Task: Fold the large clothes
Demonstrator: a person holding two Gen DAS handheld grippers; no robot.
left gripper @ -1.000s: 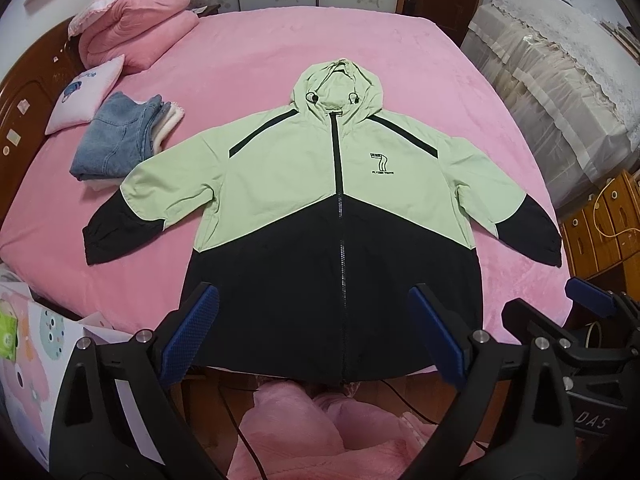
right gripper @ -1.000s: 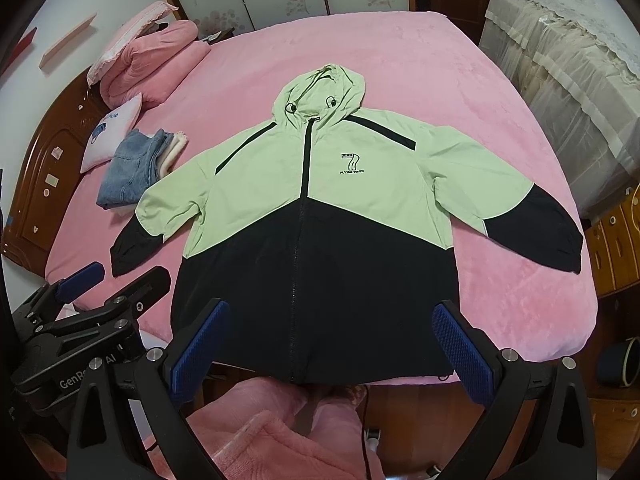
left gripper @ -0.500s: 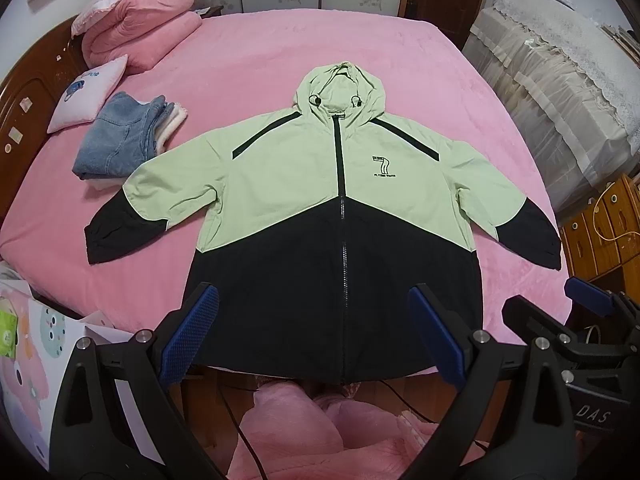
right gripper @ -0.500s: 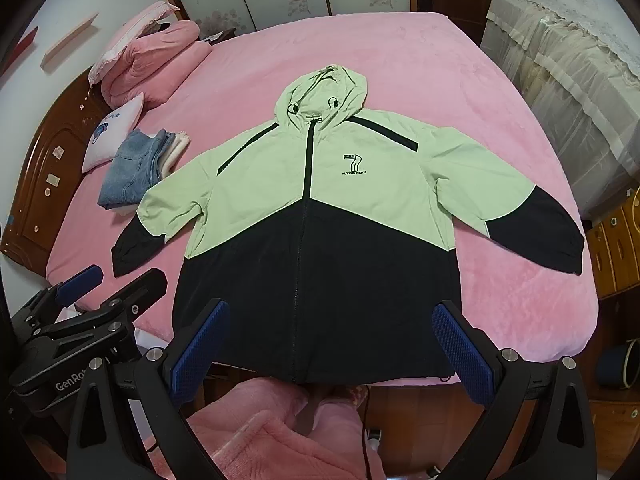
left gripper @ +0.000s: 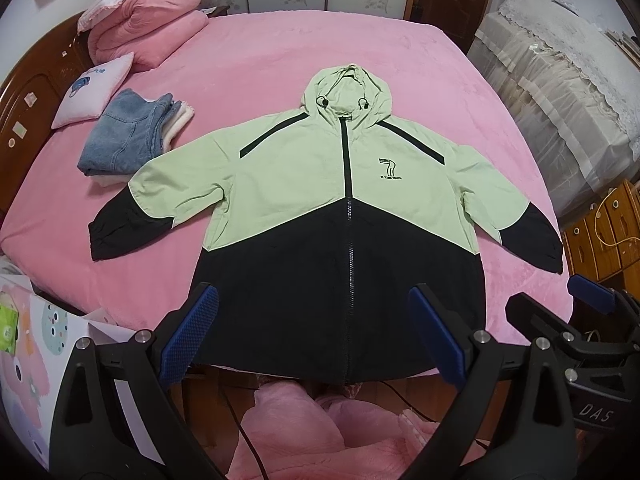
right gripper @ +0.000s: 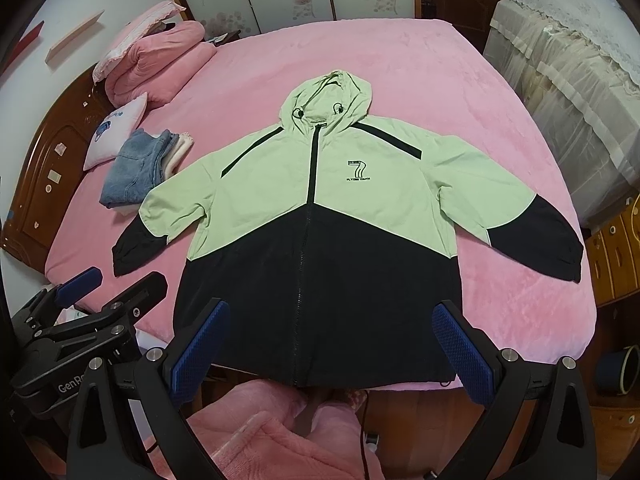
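Note:
A light-green and black hooded jacket (left gripper: pixel 344 216) (right gripper: pixel 320 216) lies flat and zipped, front up, on the pink bed (left gripper: pixel 288 52) (right gripper: pixel 420 64), sleeves spread to both sides and the hem at the near edge. My left gripper (left gripper: pixel 314 332) hovers open above the hem with nothing between its blue pads. My right gripper (right gripper: pixel 330 344) is open too, held over the hem and empty. Each gripper shows in the other's view: the right one at the edge (left gripper: pixel 576 316), the left one low at the side (right gripper: pixel 100 300).
Folded jeans (left gripper: pixel 128 136) and a small white pillow (left gripper: pixel 96 88) lie at the left of the bed, pink quilts (left gripper: pixel 148 28) behind them. A wooden headboard (left gripper: pixel 24 120) runs along the left. Lace-covered furniture (left gripper: pixel 560 92) and wooden drawers (left gripper: pixel 600 236) stand at the right.
Both grippers have drifted slightly, so the jacket sits a little lower and nearer in the views. The jacket itself has not moved, and both grippers stay open.

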